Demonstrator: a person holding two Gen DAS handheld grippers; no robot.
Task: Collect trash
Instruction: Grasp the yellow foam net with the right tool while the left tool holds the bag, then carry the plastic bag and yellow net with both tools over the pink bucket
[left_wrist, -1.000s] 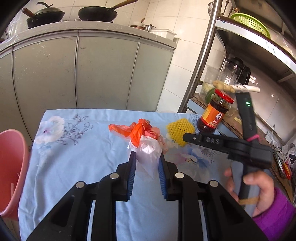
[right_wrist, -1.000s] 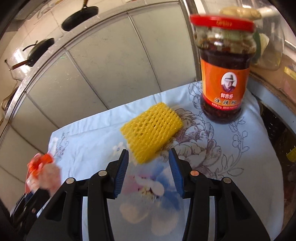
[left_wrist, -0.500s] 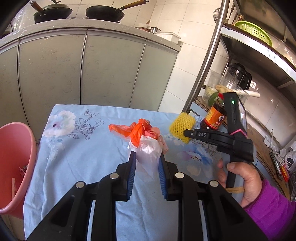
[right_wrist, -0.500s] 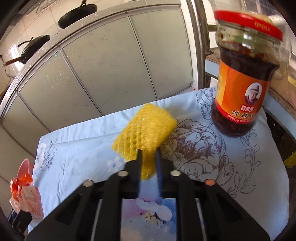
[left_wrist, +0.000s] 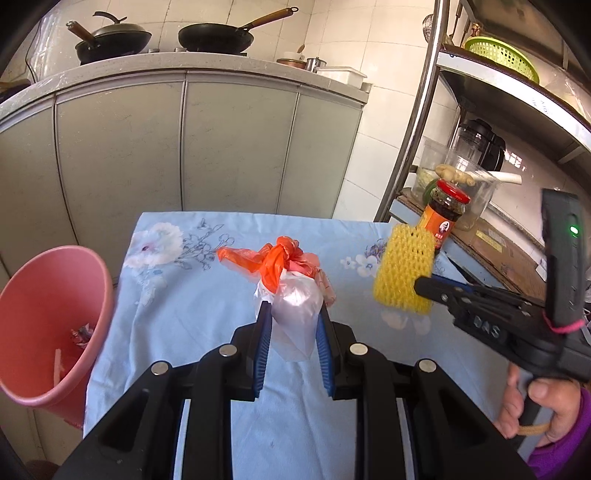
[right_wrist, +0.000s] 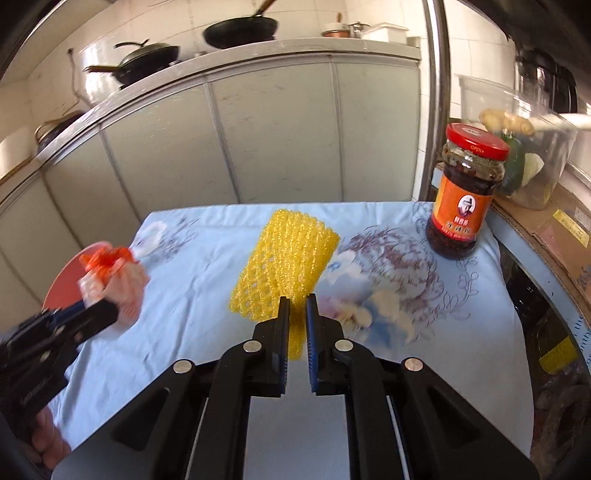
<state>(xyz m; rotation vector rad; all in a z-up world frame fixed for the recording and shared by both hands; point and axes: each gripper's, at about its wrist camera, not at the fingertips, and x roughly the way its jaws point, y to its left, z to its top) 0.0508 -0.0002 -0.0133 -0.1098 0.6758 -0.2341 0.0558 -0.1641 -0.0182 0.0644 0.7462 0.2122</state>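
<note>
Yellow foam net (right_wrist: 284, 266) now lifted, bag (left_wrist: 293, 314) still gripped

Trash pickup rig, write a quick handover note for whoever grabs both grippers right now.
Left gripper: shut on the tied plastic bag, held above the table.
Right gripper: shut on the yellow foam net, lifted off the cloth.
Pink bin: beside the table's left edge, a few scraps already inside.
Sauce jar: standing at the far right corner; looks full, probably not trash.
Left to do: drop the bag and the net into the bin.
</note>
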